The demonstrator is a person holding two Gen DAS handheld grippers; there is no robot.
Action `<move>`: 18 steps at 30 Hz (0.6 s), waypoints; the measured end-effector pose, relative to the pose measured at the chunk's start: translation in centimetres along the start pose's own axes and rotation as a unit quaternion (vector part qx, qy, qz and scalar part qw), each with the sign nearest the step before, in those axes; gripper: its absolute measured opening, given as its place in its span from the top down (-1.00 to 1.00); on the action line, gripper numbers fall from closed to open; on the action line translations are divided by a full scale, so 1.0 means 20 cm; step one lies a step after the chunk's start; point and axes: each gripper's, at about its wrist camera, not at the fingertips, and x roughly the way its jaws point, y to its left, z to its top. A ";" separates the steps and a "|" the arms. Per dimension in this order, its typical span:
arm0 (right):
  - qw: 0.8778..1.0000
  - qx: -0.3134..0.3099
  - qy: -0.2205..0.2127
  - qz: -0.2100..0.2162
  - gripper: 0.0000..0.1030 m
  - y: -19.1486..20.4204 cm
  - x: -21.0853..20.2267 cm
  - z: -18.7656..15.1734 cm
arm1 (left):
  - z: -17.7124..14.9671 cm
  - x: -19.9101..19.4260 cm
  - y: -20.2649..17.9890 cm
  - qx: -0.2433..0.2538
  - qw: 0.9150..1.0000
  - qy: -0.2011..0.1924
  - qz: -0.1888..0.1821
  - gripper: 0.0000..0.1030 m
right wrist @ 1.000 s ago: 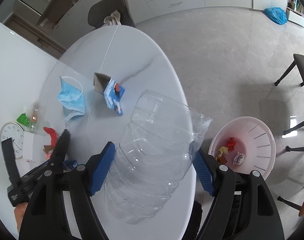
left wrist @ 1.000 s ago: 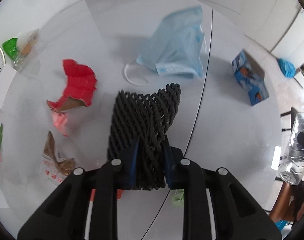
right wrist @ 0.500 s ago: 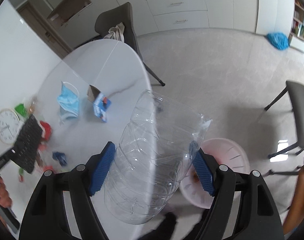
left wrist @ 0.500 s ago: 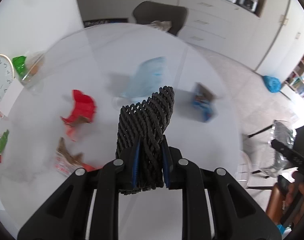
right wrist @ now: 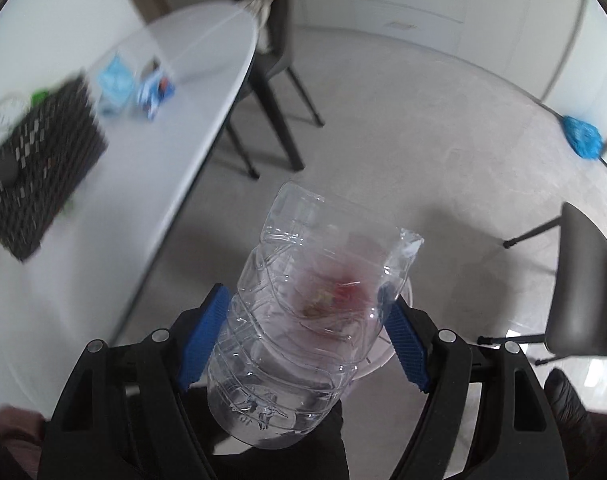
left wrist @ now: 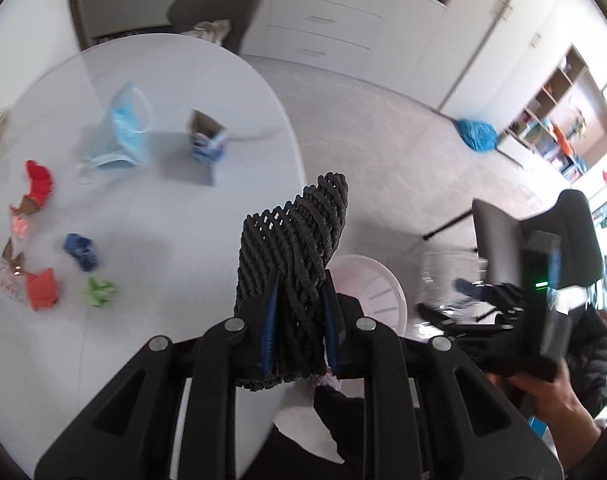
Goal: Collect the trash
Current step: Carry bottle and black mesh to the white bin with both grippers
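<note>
Carrying two pieces of trash off the bench [left wrist: 175,240] toward the pale pink bin [left wrist: 377,294] on the floor looks like the step in hand; judging by how things lie, the drop has not yet happened.

Going from left to right: loose scraps lie on the bench, among them a red torn wrapper [left wrist: 39,182], a blue crumple [left wrist: 80,251], a green crumple [left wrist: 100,291], a blue face mask [left wrist: 121,136] and a small blue carton [left wrist: 207,140]. These are yet to be picked up.

The left claw [left wrist: 299,332] is clamped tight on a folded black foam net [left wrist: 293,248], whose top fans out above the blue pads. It hangs just past the bench edge, with the bin's rim showing right behind it.

The right claw [right wrist: 303,344] has its jaws set wide, pressed against both sides of a clear, crumpled plastic bottle [right wrist: 303,320]. Through the bottle a blurred red and yellow patch shows, likely trash already in the bin [right wrist: 399,320] below.

Next, each claw probably needs to be centred over the bin before its jaws let go, the light net especially, since it could drift onto the floor.
</note>
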 end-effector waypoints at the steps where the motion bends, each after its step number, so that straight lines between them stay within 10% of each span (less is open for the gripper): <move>1: 1.000 -0.013 0.009 0.004 -0.52 -0.01 0.06 -0.02 | -0.01 0.01 -0.03 0.006 1.000 0.001 -0.002 0.63; 7: 0.998 -0.017 0.055 0.018 -0.64 -0.10 0.24 -0.04 | -0.05 0.11 -0.20 0.013 1.000 0.026 -0.009 0.63; 18: 1.000 0.015 -0.011 -0.008 -0.85 -0.38 -0.08 -0.02 | -0.11 0.26 -0.40 0.024 0.998 0.054 -0.007 0.63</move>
